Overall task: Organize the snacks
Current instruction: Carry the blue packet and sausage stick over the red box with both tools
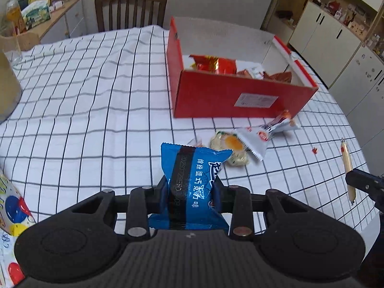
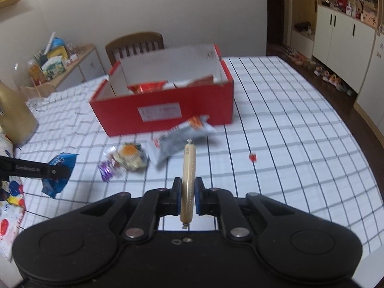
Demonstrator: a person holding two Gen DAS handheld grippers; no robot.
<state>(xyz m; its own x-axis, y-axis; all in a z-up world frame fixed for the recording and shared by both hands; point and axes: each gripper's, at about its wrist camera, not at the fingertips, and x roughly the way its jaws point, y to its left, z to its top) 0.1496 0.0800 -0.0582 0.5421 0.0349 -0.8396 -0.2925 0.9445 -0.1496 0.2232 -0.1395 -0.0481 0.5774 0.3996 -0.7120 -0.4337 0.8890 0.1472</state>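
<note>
My left gripper (image 1: 189, 187) is shut on a blue snack packet (image 1: 192, 168), held above the checked tablecloth; the packet also shows in the right wrist view (image 2: 60, 168). My right gripper (image 2: 187, 189) is shut on a tan sausage stick (image 2: 188, 177), held upright; it also shows in the left wrist view (image 1: 347, 165). An open red box (image 1: 240, 96) with several red snack packs inside stands ahead, also in the right wrist view (image 2: 168, 110). In front of it lie a grey-white packet (image 2: 177, 139), a yellow-orange packet (image 2: 130, 158) and a purple sweet (image 2: 108, 170).
A wooden chair (image 1: 130, 9) stands at the table's far side. A gold container (image 2: 14, 115) and a colourful balloon-print bag (image 1: 12, 208) are at the left. A small red scrap (image 2: 252, 157) lies on the cloth. Cabinets (image 2: 340, 36) line the right wall.
</note>
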